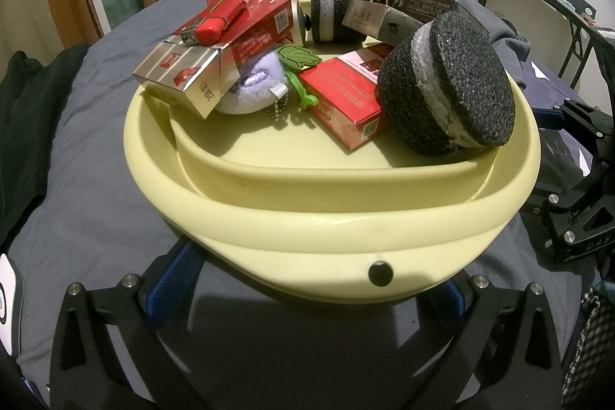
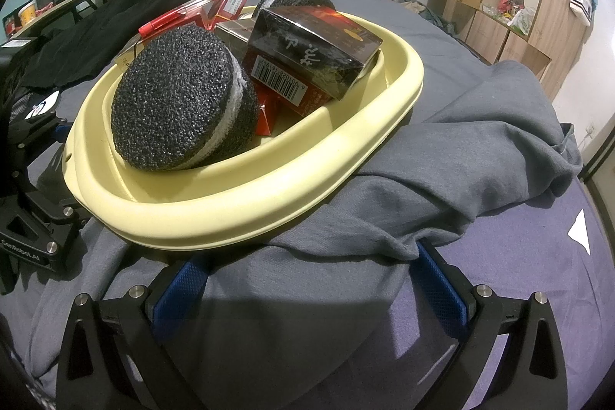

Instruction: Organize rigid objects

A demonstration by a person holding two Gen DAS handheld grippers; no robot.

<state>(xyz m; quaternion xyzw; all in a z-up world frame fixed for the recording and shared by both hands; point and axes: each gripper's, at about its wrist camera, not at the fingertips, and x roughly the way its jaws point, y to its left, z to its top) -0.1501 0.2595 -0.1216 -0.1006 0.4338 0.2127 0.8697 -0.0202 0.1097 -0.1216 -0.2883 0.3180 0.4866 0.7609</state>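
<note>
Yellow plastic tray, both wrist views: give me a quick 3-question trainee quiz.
1. True or false: the red lighter lies on the bare floor of the pale yellow plastic tray.
2. How many black foam discs with a white band are in the tray?
3. The left gripper is: A) shut on the tray, B) open near the tray's rim.

Key: 1 false, it sits atop red boxes; 2 two; 3 B.

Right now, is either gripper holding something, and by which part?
Neither holds anything. The left gripper stands open around the near rim of the pale yellow plastic basin; the right gripper is open over grey cloth.
</note>
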